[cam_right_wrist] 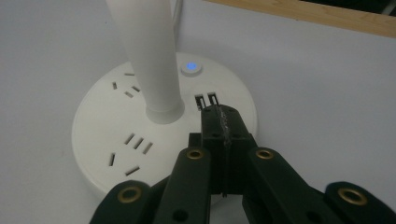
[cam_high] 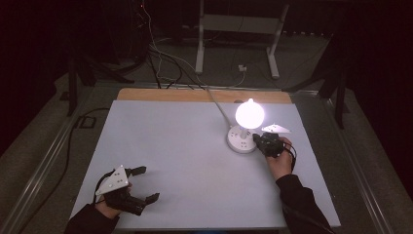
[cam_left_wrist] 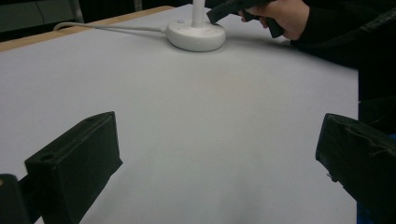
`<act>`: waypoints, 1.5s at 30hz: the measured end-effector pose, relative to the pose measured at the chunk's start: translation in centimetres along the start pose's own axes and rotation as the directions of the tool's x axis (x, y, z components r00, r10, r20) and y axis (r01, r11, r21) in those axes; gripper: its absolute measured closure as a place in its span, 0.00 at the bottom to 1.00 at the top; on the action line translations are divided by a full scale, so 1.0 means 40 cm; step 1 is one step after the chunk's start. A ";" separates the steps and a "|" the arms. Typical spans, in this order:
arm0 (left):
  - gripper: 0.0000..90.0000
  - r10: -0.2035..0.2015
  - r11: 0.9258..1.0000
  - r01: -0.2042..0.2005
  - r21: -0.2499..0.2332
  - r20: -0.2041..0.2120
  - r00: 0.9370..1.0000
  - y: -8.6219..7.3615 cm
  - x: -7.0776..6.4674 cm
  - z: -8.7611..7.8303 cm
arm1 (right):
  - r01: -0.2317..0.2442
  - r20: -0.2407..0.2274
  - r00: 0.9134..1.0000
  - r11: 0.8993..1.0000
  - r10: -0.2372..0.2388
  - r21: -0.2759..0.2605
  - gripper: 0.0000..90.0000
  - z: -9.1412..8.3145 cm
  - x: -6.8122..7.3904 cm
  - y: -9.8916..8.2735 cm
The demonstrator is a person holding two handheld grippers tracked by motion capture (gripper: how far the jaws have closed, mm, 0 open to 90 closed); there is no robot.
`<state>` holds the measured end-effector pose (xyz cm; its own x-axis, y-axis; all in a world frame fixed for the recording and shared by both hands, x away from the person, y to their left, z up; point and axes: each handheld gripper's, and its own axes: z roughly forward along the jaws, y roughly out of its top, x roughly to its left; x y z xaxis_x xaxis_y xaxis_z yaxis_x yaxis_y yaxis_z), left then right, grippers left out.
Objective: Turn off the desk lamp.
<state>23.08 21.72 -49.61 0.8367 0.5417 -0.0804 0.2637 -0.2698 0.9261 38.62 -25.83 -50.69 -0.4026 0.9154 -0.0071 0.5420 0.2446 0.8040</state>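
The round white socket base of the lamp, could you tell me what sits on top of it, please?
On the round white socket base: white lamp stem, lit blue button, socket slots, two USB ports. The right gripper, jaws closed, hides part behind.

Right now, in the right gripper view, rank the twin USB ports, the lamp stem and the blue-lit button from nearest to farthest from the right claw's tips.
1. Twin USB ports: just beyond the shut tips of the right claw, on the base's top.
2. Lamp stem: left of the tips, rising from the base's middle.
3. Blue-lit button: farther back, near the base's far rim.
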 end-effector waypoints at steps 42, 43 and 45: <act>0.01 -0.004 1.000 0.004 -0.004 0.000 1.000 0.001 0.000 0.000 | 0.066 -0.082 0.994 0.992 -0.075 -0.110 0.23 -0.087 -0.013 0.046; 0.01 -0.004 1.000 0.004 -0.003 0.000 1.000 0.000 0.000 0.000 | 0.064 -0.097 0.993 0.994 -0.073 -0.092 0.18 -0.086 -0.012 0.048; 0.01 -0.006 1.000 0.006 -0.005 -0.002 1.000 0.001 0.002 0.000 | 0.050 -0.132 0.989 0.995 -0.061 -0.086 0.15 -0.085 -0.009 0.045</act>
<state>23.14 21.76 -49.59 0.8339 0.5453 -0.0852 0.2663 -0.2623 0.9275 37.24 -26.81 -47.22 -0.5289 0.8483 0.0228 0.4557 0.2613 0.8509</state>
